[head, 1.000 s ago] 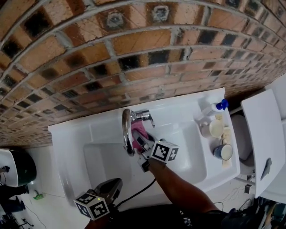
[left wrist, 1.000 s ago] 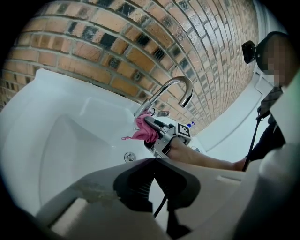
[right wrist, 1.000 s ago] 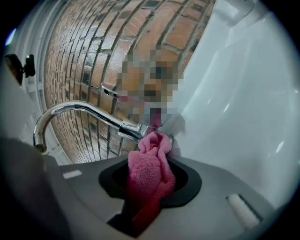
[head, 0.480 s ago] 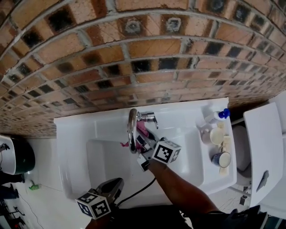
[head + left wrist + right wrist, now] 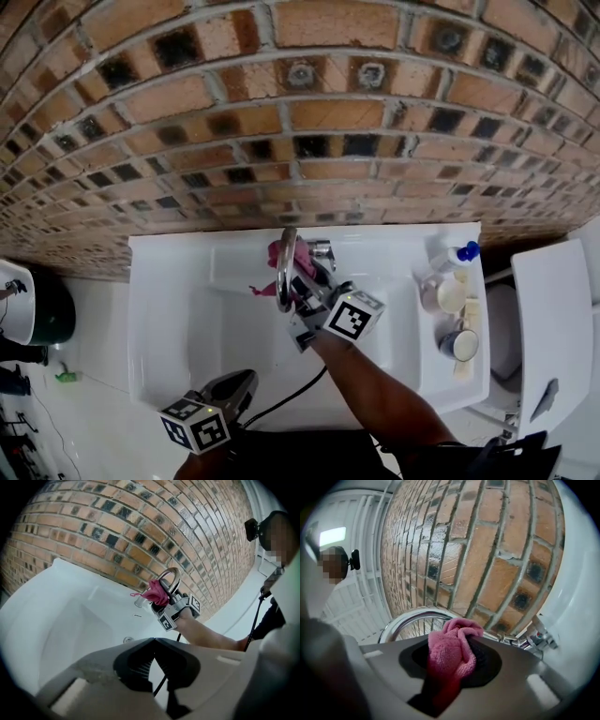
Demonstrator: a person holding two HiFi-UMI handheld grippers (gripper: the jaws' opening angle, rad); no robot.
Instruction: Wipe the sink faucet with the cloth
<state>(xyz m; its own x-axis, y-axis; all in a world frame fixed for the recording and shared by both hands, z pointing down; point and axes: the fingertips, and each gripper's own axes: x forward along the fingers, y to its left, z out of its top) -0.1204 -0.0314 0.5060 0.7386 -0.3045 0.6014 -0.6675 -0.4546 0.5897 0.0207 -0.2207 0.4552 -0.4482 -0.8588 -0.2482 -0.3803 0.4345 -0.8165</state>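
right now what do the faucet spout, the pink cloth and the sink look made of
Faucet spout: polished metal, probably chrome; shiny, with sharp reflections along its curve. Pink cloth: soft fabric, likely microfibre; fuzzy nap, loose folds. Sink: smooth glossy white, ceramic or enamel; the pictures do not settle which.

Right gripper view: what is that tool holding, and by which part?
The right tool is shut on the pink cloth, pinching a bunched fold. A wad sticks out past the jaws by the chrome faucet.
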